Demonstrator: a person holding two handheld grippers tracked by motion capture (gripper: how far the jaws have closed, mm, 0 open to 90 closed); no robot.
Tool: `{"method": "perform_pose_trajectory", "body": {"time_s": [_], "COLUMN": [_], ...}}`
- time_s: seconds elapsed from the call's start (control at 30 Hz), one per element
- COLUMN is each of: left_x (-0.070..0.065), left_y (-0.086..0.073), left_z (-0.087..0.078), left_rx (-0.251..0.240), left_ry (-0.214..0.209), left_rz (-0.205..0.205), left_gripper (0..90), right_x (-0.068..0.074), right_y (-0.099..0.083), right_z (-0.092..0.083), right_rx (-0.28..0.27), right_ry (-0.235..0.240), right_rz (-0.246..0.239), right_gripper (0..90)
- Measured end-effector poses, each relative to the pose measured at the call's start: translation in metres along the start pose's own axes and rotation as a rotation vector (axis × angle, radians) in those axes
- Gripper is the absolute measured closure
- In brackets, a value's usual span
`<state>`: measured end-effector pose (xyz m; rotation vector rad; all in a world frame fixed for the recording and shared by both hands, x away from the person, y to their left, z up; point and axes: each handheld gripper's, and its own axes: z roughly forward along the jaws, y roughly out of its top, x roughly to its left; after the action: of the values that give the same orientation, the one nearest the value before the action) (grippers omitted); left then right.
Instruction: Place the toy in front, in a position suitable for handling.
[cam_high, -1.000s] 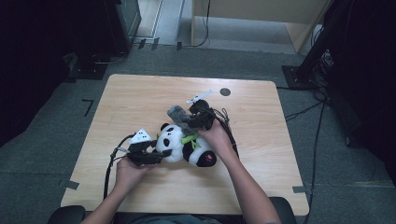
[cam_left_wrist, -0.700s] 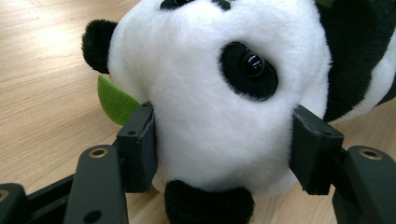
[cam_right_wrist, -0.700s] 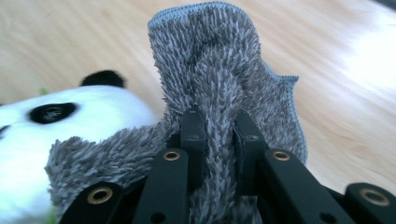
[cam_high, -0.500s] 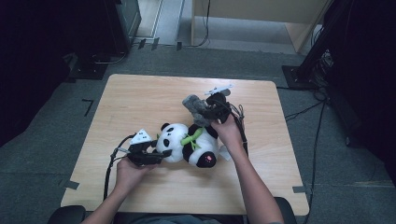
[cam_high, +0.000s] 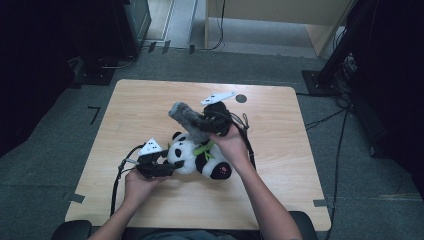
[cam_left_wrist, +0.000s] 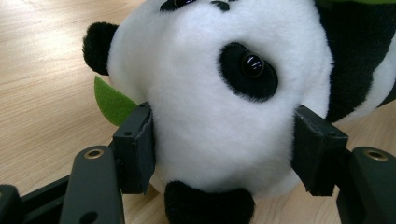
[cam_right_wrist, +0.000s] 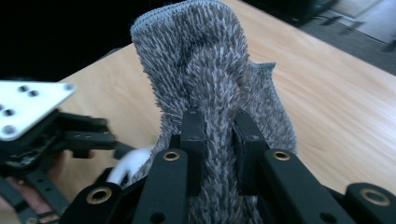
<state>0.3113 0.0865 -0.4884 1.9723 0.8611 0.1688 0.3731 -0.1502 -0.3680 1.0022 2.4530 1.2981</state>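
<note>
A black-and-white plush panda (cam_high: 200, 157) lies on the wooden table (cam_high: 140, 105). My left gripper (cam_high: 170, 166) is shut on its head (cam_left_wrist: 210, 102), one pad pressed into each side. Its jaws have just been opening slightly, and the head is still between them. My right gripper (cam_high: 209, 125) is shut on a fuzzy grey cloth (cam_high: 186, 116) and holds it in the air just above the panda's body. In the right gripper view the cloth (cam_right_wrist: 205, 60) stands up from between the pinched jaws (cam_right_wrist: 217, 135). The left gripper (cam_right_wrist: 56, 135) appears at that view's left.
A small dark round mark (cam_high: 241, 98) lies near the table's far edge. Cables (cam_high: 119, 175) trail from both grippers across the tabletop. Dark equipment and stands ring the table on the floor. Bare wood lies to the left, right and front.
My right gripper has risen with the grey cloth, lifting it off the panda. The left gripper and the panda have stayed where they were.
</note>
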Motion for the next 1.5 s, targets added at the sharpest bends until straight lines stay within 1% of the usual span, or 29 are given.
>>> {"method": "perform_pose_trajectory", "body": {"time_s": [0.1, 0.2, 0.3, 0.37, 0.43, 0.6, 0.67, 0.7, 0.8, 0.93, 1.03, 1.1, 1.17, 1.33, 1.43, 1.5], "left_x": [0.0, 0.0, 0.001, 0.001, 0.001, 0.002, 0.002, 0.002, 0.002, 0.002, 0.002, 0.002, 0.003, 0.003, 0.003, 0.003], "left_y": [0.0, 0.0, 0.0, 0.0, 0.0, 0.0, 0.0, 0.0, 0.0, 0.002, 0.003, 0.003, 0.003, 0.004, 0.004, 0.004], "left_z": [0.0, 0.0, 0.0, 0.0, 0.001, 0.001, 0.001, 0.001, 0.001, 0.001, 0.001, 0.001, 0.001, 0.001, 0.001, 0.001], "left_rx": [0.002, 0.002, 0.006, 0.002, 0.0, -0.004, -0.005, -0.004, -0.002, 0.008, 0.011, 0.014, 0.015, 0.013, 0.01, 0.01], "left_ry": [0.001, 0.0, 0.002, 0.001, 0.003, -0.004, -0.004, -0.004, -0.004, -0.002, -0.001, -0.003, -0.005, -0.007, -0.008, -0.007], "left_rz": [0.003, 0.003, 0.004, -0.002, -0.003, -0.013, -0.014, -0.014, -0.013, -0.017, -0.017, -0.018, -0.021, -0.03, -0.033, -0.034], "left_gripper": [33.4, 33.3, 33.2, 33.2, 33.3, 33.3, 33.3, 33.4, 33.4, 33.7, 34.0, 34.2, 34.5, 34.8, 34.8, 34.8], "right_x": [0.011, 0.017, 0.017, 0.014, 0.011, 0.005, 0.003, 0.001, -0.005, -0.012, -0.02, -0.023, -0.026, -0.033, -0.036, -0.038], "right_y": [-0.002, -0.008, -0.016, -0.02, -0.02, -0.023, -0.023, -0.024, -0.026, -0.028, -0.03, -0.031, -0.032, -0.034, -0.034, -0.034], "right_z": [0.015, 0.03, 0.045, 0.048, 0.048, 0.047, 0.046, 0.046, 0.044, 0.041, 0.038, 0.036, 0.036, 0.033, 0.032, 0.031], "right_rx": [0.037, 0.092, 0.136, 0.133, 0.136, 0.132, 0.136, 0.135, 0.14, 0.158, 0.179, 0.197, 0.203, 0.205, 0.201, 0.199], "right_ry": [0.029, 0.047, 0.078, 0.088, 0.089, 0.056, 0.03, 0.021, 0.018, -0.02, -0.032, -0.042, -0.046, -0.067, -0.075, -0.08], "right_rz": [-0.028, -0.036, -0.019, 0.003, 0.006, 0.004, -0.002, 0.002, 0.026, 0.036, 0.057, 0.059, 0.059, 0.058, 0.064, 0.077], "right_gripper": [78.5, 78.4, 78.2, 78.2, 78.0, 77.4, 77.4, 77.3, 77.3, 77.5, 78.0, 78.2, 78.3, 78.3, 78.2, 78.2]}}
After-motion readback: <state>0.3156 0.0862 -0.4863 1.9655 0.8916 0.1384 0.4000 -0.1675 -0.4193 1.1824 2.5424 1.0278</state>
